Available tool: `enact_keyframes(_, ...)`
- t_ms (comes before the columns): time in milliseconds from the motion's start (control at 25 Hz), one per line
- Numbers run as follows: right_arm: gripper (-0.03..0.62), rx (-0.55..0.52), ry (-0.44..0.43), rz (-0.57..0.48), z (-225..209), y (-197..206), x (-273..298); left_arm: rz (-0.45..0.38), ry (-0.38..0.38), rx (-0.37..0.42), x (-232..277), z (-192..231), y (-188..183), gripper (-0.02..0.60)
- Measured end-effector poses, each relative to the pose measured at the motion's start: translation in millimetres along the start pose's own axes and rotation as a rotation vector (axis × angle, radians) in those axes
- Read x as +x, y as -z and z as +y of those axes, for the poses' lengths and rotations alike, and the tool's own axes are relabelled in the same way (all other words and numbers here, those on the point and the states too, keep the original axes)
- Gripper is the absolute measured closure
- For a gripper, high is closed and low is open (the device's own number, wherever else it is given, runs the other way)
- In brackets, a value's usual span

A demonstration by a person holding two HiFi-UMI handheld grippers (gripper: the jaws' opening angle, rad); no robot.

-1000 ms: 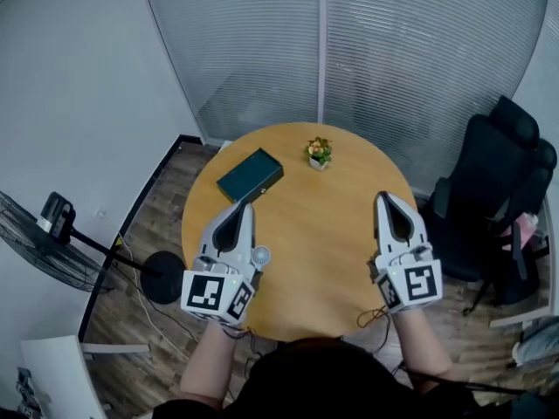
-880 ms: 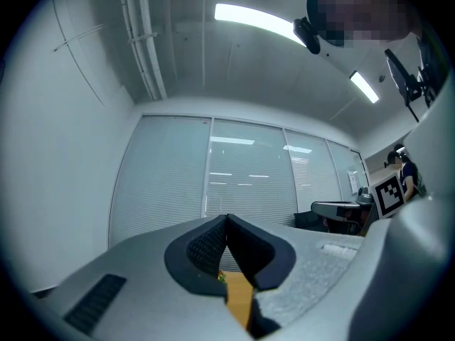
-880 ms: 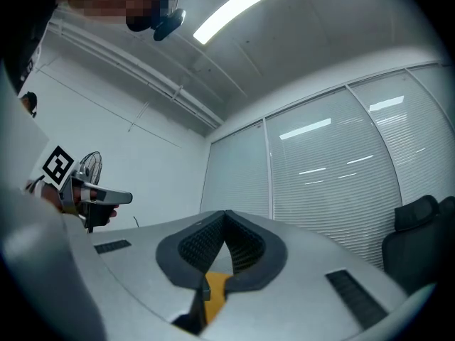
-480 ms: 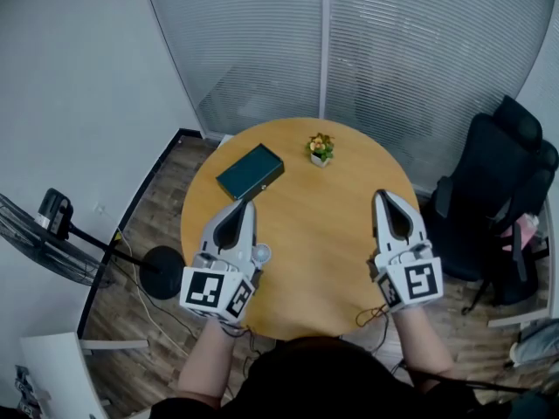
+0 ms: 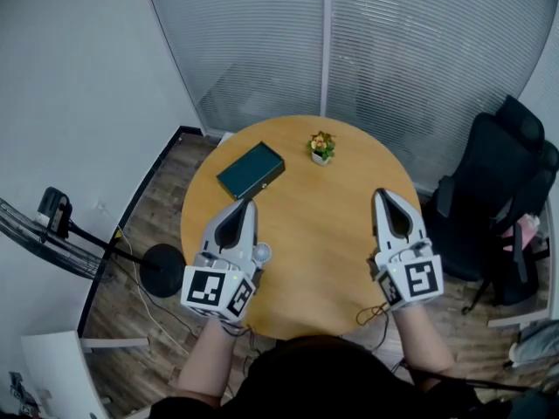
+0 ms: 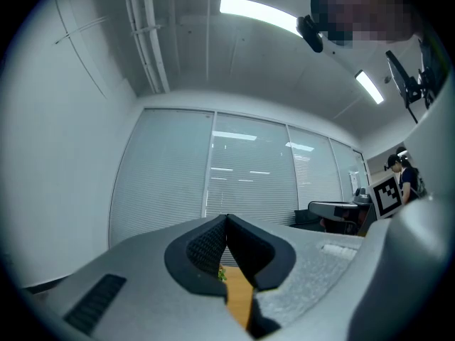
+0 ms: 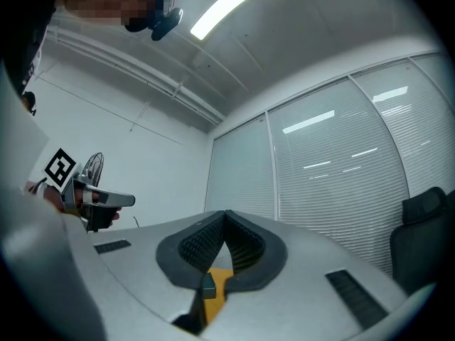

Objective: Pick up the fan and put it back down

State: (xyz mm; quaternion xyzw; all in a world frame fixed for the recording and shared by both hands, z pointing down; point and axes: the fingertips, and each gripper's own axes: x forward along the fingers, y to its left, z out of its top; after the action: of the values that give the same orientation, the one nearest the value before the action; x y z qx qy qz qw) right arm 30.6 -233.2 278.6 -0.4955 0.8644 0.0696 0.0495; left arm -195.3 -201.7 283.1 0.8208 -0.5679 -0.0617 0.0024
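Note:
A black pedestal fan stands on the wooden floor at the left of the head view. Its cage (image 5: 39,238) is cut by the picture's edge, and its round base (image 5: 163,270) lies beside the table. The cage also shows small in the right gripper view (image 7: 93,167). Both grippers hover over the round wooden table (image 5: 306,234), apart from the fan. My left gripper (image 5: 247,204) is shut with nothing in it, jaws meeting tip to tip (image 6: 227,219). My right gripper (image 5: 382,195) is likewise shut and empty (image 7: 226,214).
On the table lie a dark green box (image 5: 251,171) and a small potted plant (image 5: 320,147). A black office chair (image 5: 498,208) stands at the right. A blinds-covered glass wall (image 5: 393,51) runs behind, and a white wall at the left. Cables trail on the floor near the fan base.
Both grippers have kept still. The head view has shifted slightly, so the fan sits closer to the picture's left edge.

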Motion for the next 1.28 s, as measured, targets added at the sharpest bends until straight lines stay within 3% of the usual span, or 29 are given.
enact_keyframes(1280,0.591,0.032,-0.002,0.002,0,4,-7,0.024,-0.015,-0.009,-8,-2,9,0.575)
